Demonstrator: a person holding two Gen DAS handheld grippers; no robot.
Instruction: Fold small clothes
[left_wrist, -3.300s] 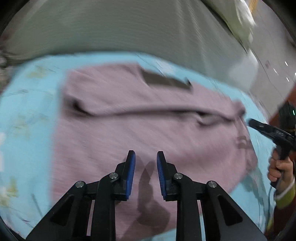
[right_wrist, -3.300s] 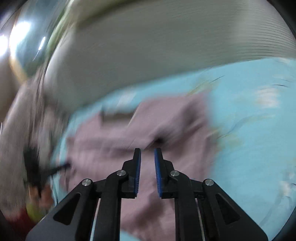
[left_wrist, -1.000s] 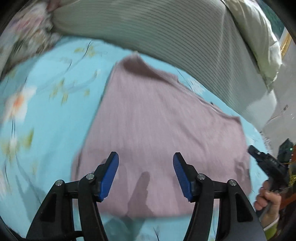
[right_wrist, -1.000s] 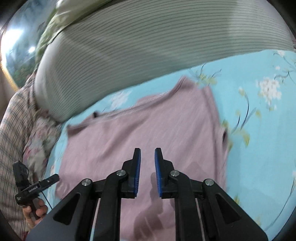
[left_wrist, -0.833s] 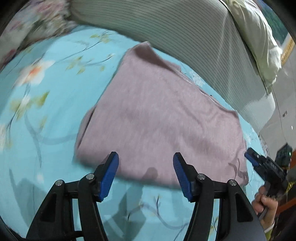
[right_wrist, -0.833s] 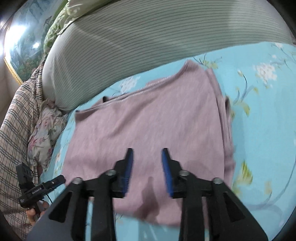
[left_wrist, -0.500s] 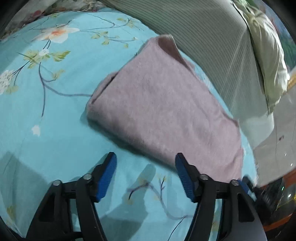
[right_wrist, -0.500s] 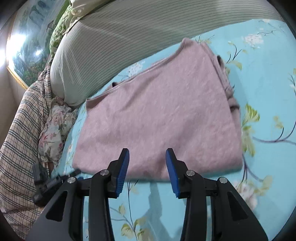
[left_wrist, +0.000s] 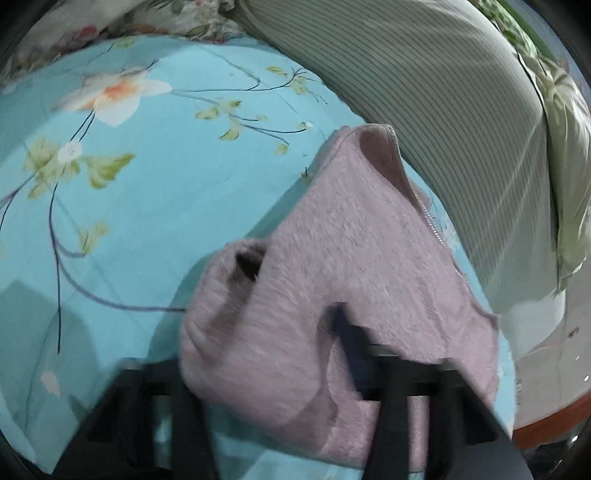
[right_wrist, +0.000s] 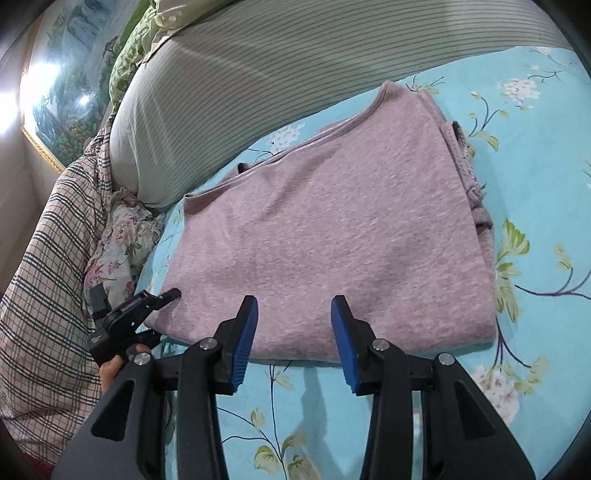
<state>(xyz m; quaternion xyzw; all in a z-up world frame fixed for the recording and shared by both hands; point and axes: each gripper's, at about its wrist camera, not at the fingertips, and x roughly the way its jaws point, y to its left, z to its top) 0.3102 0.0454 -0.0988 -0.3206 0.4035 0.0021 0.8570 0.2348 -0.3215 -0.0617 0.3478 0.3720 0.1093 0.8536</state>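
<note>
On the blue flowered bedsheet (right_wrist: 535, 206), near its striped-pillow (right_wrist: 295, 48) edge, the pink sweater (right_wrist: 332, 221) lies folded. Step judged: next fold. Left gripper (left_wrist: 266, 354) is closing on the sweater's near corner; right gripper (right_wrist: 293, 332) stands apart, empty. Next: lift corner across. Plaid blanket (right_wrist: 48, 277) crowds the left edge.
</note>
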